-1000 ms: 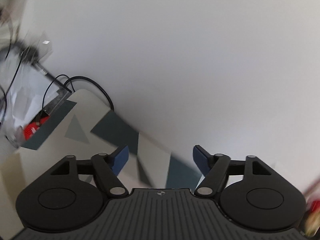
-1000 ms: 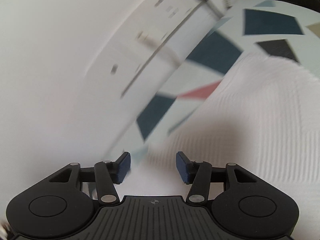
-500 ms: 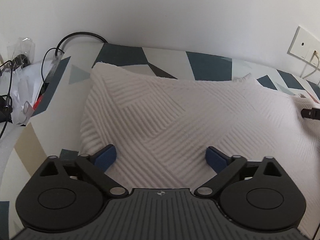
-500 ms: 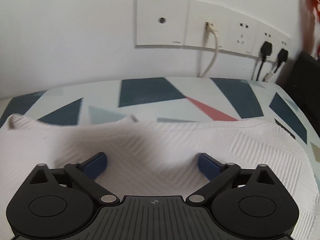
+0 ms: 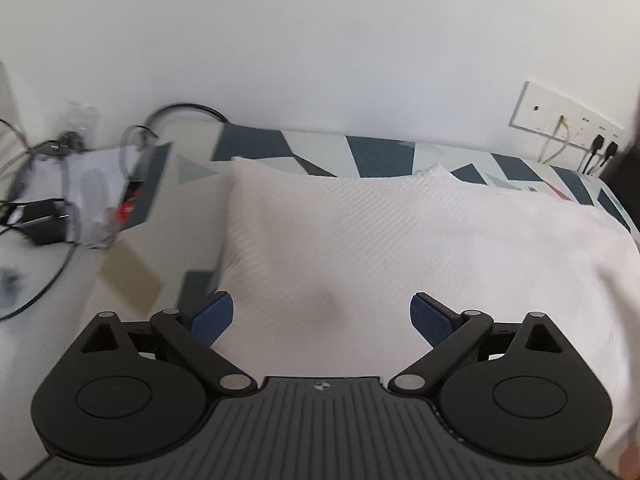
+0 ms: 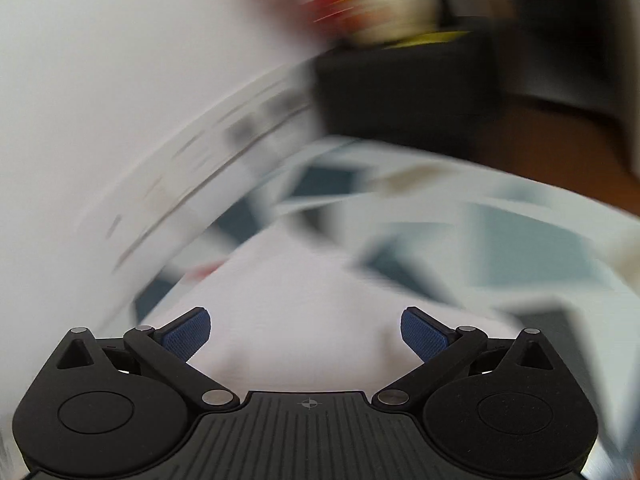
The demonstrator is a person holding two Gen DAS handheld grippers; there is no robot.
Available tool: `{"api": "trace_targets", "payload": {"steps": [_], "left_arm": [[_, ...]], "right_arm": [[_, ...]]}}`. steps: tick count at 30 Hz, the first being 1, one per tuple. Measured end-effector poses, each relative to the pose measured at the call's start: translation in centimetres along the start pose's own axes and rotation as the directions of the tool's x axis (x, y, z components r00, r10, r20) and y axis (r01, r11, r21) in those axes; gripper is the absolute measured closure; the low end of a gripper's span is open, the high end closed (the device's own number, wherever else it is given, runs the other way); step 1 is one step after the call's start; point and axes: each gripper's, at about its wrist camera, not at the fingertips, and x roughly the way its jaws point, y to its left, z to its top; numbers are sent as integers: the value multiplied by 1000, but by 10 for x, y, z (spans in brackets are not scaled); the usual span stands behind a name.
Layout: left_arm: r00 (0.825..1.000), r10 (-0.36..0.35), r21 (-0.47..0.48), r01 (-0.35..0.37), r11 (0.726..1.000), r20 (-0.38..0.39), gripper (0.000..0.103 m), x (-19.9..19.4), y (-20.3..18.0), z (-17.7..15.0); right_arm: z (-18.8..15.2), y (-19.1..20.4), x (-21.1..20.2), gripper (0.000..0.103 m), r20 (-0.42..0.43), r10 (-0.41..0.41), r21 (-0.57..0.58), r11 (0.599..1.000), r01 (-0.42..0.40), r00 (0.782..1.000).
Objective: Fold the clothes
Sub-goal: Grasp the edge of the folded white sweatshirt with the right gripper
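1. Table (image 5: 132, 276), patterned with dark, pale and tan triangles, runs ahead of both tongs to the white wall. Judgement: chosen as a flat work surface broad enough to spread a garment for folding.

2. White textured garment (image 5: 380, 248) lies flat on the table, directly under and ahead of the left gripper (image 5: 322, 314). Its left edge falls just ahead of the left-hand pad; its far edge sits short of the wall, with patterned table showing beyond it. Judgement: spread like this so an edge or corner can be picked up and carried across.

3. In the right wrist view, heavily smeared, the same white cloth (image 6: 304, 292) fills the space ahead of the right gripper (image 6: 306, 330). Which edge it faces cannot be told.

4. Clutter of cables and clear bags (image 5: 80, 196) lies well off to the left of the left gripper, apart from the garment. A socket plate (image 5: 560, 128) is on the wall far ahead to the right.

5. Left gripper: jaws spread wide, having just been opening; nothing between them, pads clear above the cloth.

6. Right gripper: jaws likewise spread wide, just opened; no cloth pinched. Judgement: both released, next grasp point not yet taken.
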Motion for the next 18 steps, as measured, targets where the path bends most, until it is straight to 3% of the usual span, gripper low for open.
{"api": "trace_targets", "payload": {"steps": [2,6,8,11,16,18], "left_arm": [[1000,-10,-27,10,1000,-23,4,-13,2,-19],[994,-45,-125,32,992,-102,4,-31,8,-53],[988,-53,-204,23,979,-146,4,-36,12,-68],[973,-76,-331,0,944,-218,4,-44,18,-85],[977,-28,-488,-82,869,-213,5,-46,24,-112],[973,5,-514,-126,848,-230,5,-35,23,-117]], "right_arm": [[-12,-36,-27,11,-3,-57,94,994,57,998],[-39,-79,-46,28,-71,-134,114,983,141,988],[-44,-90,-44,40,-104,-105,133,984,119,989],[-43,-96,-33,40,-128,-33,155,987,53,991],[-30,-95,-4,42,-143,69,206,978,-39,987],[-21,-96,6,57,-138,88,190,980,-61,987]]}}
